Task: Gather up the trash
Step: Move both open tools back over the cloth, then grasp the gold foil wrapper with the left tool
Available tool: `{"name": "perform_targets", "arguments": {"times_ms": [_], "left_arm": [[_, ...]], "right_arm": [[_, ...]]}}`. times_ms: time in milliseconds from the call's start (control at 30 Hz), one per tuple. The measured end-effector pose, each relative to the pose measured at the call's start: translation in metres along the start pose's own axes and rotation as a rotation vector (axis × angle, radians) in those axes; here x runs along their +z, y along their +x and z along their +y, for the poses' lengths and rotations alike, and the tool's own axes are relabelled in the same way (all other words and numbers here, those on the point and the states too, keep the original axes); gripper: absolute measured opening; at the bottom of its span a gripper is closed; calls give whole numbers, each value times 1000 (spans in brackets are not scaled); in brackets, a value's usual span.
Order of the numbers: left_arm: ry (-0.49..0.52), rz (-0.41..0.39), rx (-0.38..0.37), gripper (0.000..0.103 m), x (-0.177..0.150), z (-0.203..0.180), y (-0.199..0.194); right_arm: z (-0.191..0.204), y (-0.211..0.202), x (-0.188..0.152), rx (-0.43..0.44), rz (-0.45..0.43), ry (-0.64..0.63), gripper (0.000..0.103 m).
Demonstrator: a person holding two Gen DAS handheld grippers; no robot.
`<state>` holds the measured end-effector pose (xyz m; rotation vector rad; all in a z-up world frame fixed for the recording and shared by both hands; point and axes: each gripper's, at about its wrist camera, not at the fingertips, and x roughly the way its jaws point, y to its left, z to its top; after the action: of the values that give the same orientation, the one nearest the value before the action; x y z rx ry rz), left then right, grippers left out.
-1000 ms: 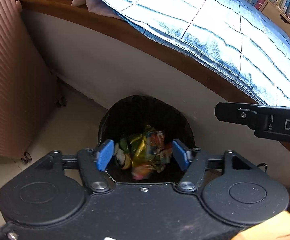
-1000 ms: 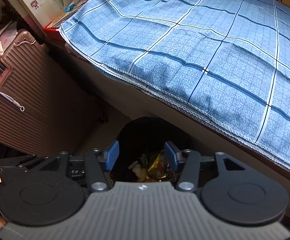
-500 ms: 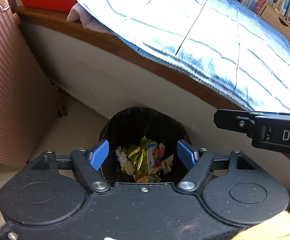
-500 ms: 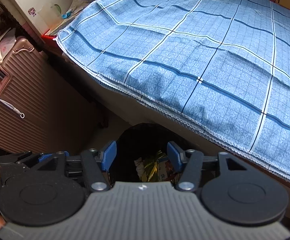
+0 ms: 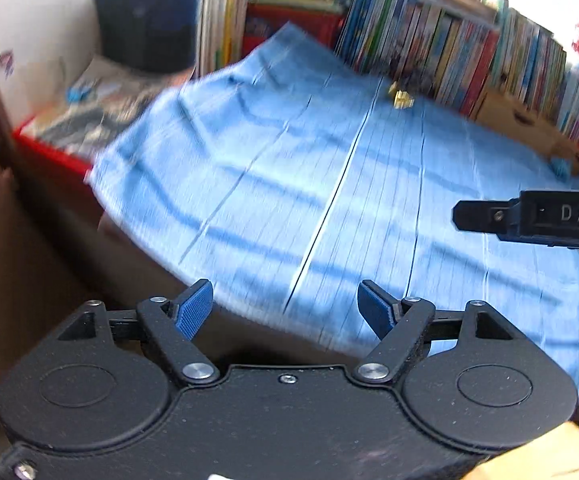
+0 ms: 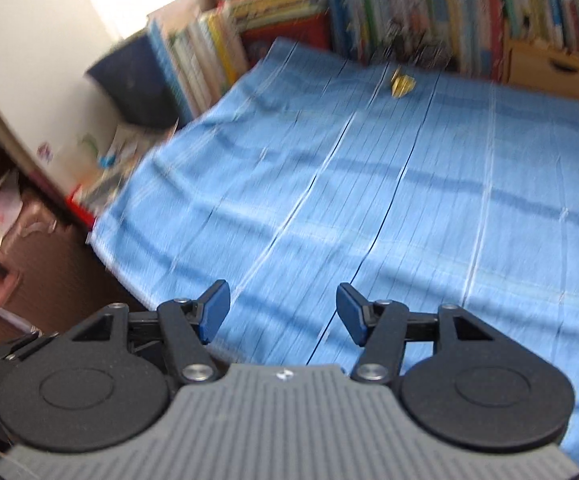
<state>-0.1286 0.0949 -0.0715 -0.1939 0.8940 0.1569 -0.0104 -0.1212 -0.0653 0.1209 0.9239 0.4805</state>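
Left wrist view: heavy motion blur. Left gripper (image 5: pixel 283 306) has its blue pads (image 5: pixel 193 312) wide apart, nothing between them; the jaws have just been opening further. It looks over the near edge of a bed with a blue checked sheet (image 5: pixel 329 184). Small yellow wrapper (image 5: pixel 402 98), the trash, lies at the far side of the sheet, just in front of a row of books (image 5: pixel 469 52), well apart from the gripper. Red tray (image 5: pixel 49 152) with papers at the left of the bed, dark box (image 5: pixel 145 24) behind it. Right gripper (image 5: pixel 529 220) pokes in from the right edge, only a black side part visible.

Right wrist view: also blurred. Right gripper (image 6: pixel 283 312) released, pads (image 6: pixel 215 312) spread, empty gap; jaws have just been opening. Sheet (image 6: pixel 409 200) fills most of the frame. Yellow wrapper (image 6: pixel 402 84) sits at the far edge of the sheet near the books (image 6: pixel 429 8), ahead of the gripper. Pink suitcase (image 6: pixel 17 272) stands at the left beside the bed. Wooden drawer (image 6: pixel 557 68) at far right.
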Motion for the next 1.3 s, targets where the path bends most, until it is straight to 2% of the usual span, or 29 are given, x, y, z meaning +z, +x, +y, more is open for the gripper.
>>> {"name": "perform_targets", "arguments": {"times_ms": [233,400,567,767,933,1100,1300], "left_arm": [[6,-72,-45,78,90,-50,34],[-11,-73,-79,78,130,-86,72],[-7,-44,-88,78,147,-115,105],[12,-11,-71,78,150,-131,127],[-2,-19,-92,78,179,-146,155],[-49,-8,-131,74,219,-166,203],[-49,17,-96,72,256,-204,281]], "right_arm": [[-61,-11,96,-93,-163,33,73],[-107,-7,129,-124,-196,76,74],[-138,11,129,-122,-159,90,74],[-150,35,125,-107,-107,84,74],[-161,52,132,-123,-116,79,74],[-177,61,137,-133,-110,89,72],[-199,62,126,-122,-77,135,70]]}}
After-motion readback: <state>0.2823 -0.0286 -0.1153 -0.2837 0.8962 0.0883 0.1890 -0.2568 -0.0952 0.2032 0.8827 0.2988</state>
